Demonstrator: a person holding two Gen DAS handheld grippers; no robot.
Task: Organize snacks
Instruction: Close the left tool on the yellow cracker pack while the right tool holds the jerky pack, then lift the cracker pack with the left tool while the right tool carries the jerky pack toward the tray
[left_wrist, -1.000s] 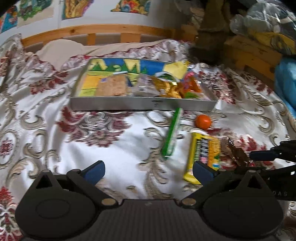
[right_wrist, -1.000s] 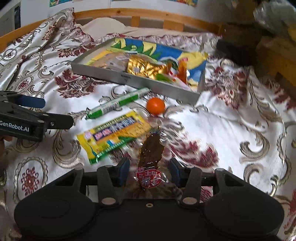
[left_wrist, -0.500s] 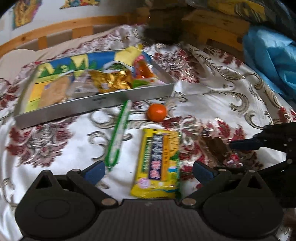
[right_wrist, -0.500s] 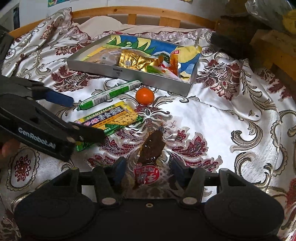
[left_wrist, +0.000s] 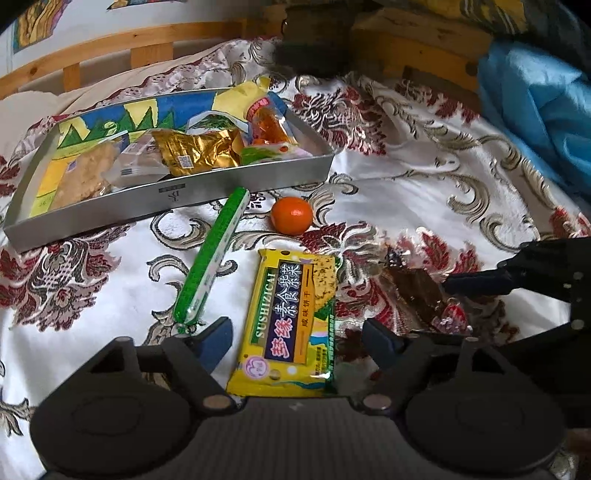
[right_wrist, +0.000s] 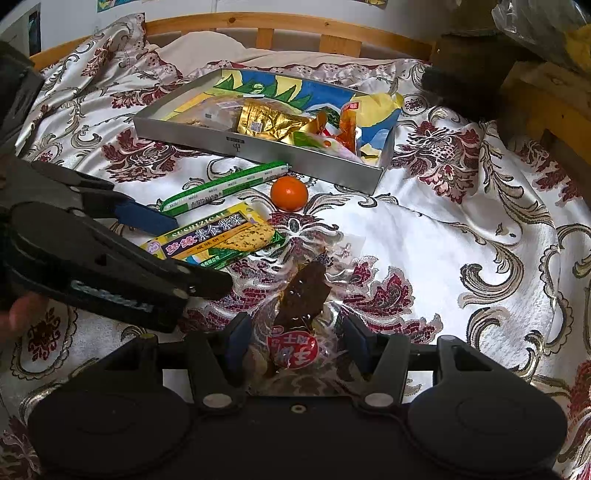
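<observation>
1. Shiny cloth (left_wrist: 399, 192) with red flowers and gold swirls covers the bed. It looks smooth and a bit crinkly.
2. At 11 o'clock in the left view sits a flat metal tray (left_wrist: 173, 195) with straight, thin walls. Crinkly gold, clear and orange snack bags fill it.
3. A long green stick pack (left_wrist: 212, 254) leans toward the tray's front wall. A small round orange (left_wrist: 291, 215) sits just beside its top end.
4. A flat yellow cracker pack (left_wrist: 291, 325) lies between the fingers of the left claw (left_wrist: 299, 338). The jaws are closing, but the blue pads are not touching the pack.
5. A clear, wrinkly bag with a brown snack (right_wrist: 301, 295) and a red sticker lies between the fingers of the right claw (right_wrist: 295, 341). The jaws are apart, and I cannot tell if the pads touch the bag.
6. The two claws are very near each other. The left one sits at 9 o'clock in the right view.
7. Bare cloth lies open at 3 o'clock in the right view.
8. A wooden rail (right_wrist: 295, 29) runs along the far edge of the bed, behind the tray.
</observation>
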